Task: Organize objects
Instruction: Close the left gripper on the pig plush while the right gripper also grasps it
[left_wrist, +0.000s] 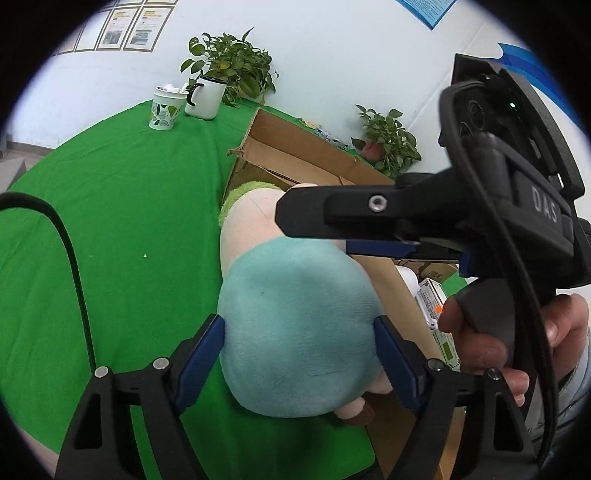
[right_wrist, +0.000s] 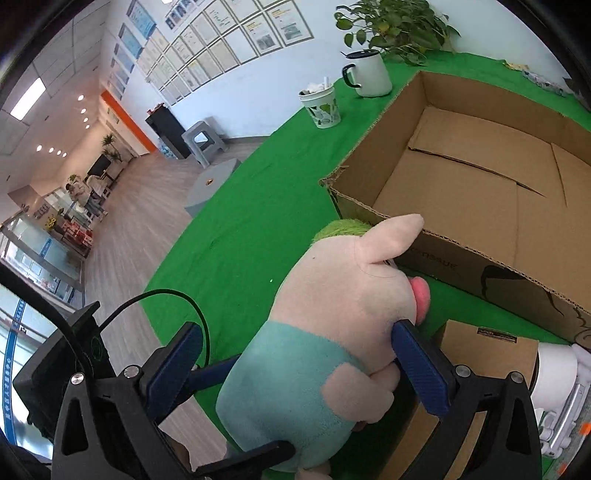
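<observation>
The big cardboard box (right_wrist: 480, 177) on the green-covered bench (left_wrist: 110, 221) is sitting open and, as far as its floor shows, bare, so by my reckoning the organizing is barely getting started. The plush pig (right_wrist: 332, 332), in its teal shirt and green cap, is lying on the bench just outside the box's near wall, its head and ear touching that wall.

Both tools are working on it at once. The left gripper (left_wrist: 299, 332) is straddling the pig's teal rump; its blue pads are touching the fabric on both sides, and the jaws are standing wide because the body is wide. I judge it to be gripping the toy. The right gripper (right_wrist: 299, 343) is reaching around the neck and shoulder; its right pad is pressing into the pig under the snout, but the left pad is standing clear of the toy, so those jaws are not clamped yet. A person's hand (left_wrist: 517, 339) is holding the right tool's handle.

A smaller brown carton (right_wrist: 487, 354) and a white object beside it, too cropped to name, are waiting on the bench near the box. The mug (right_wrist: 369, 74), the leaf-print cup (right_wrist: 323, 105) and the potted plant (right_wrist: 399, 26) are standing well apart at the far end.

Still to do, I would say: lifting the pig over the wall into the box, then the other loose things.
</observation>
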